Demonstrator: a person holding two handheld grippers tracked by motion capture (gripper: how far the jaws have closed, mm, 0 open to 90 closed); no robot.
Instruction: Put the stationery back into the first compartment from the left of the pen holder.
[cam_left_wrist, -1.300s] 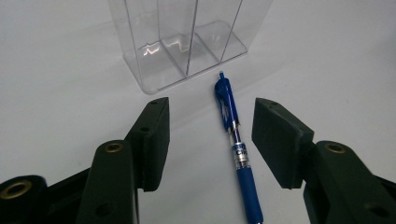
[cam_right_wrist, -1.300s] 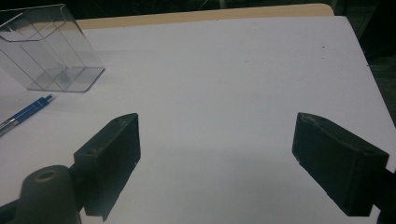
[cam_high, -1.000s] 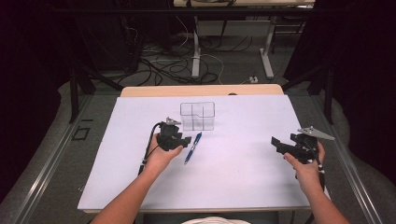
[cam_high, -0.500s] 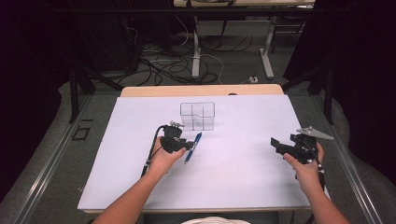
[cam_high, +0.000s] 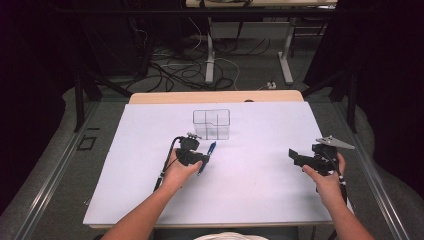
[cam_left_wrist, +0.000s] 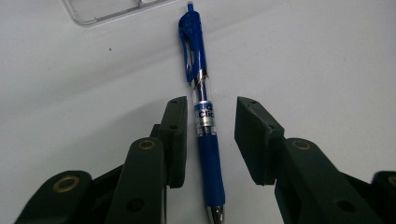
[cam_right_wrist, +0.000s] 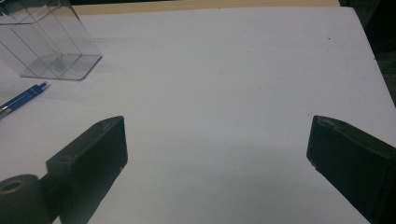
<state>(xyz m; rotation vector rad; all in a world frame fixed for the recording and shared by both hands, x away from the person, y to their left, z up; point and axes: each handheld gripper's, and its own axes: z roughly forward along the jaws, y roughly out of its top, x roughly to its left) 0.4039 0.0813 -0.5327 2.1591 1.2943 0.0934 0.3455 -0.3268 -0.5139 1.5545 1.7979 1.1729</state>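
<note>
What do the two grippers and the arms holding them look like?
Both grippers, left and right, are black with blocky flat jaws and brass-ringed pivots. A black cable trails from the left; a grey three-cornered plate tops the right. Forearms are bare, no sleeves.

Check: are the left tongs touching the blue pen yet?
Cannot tell. In the left gripper view the blue pen lies between the left tongs, which have just been closing; a clear gap on one side, the other pad too close to call.

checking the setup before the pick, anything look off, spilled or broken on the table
Nothing stands out. The blue pen lies flat and whole on the white table, just short of the upright clear organizer. The left gripper straddles the pen, its jaws just closing, with a gap on the right side. No spills.
</note>
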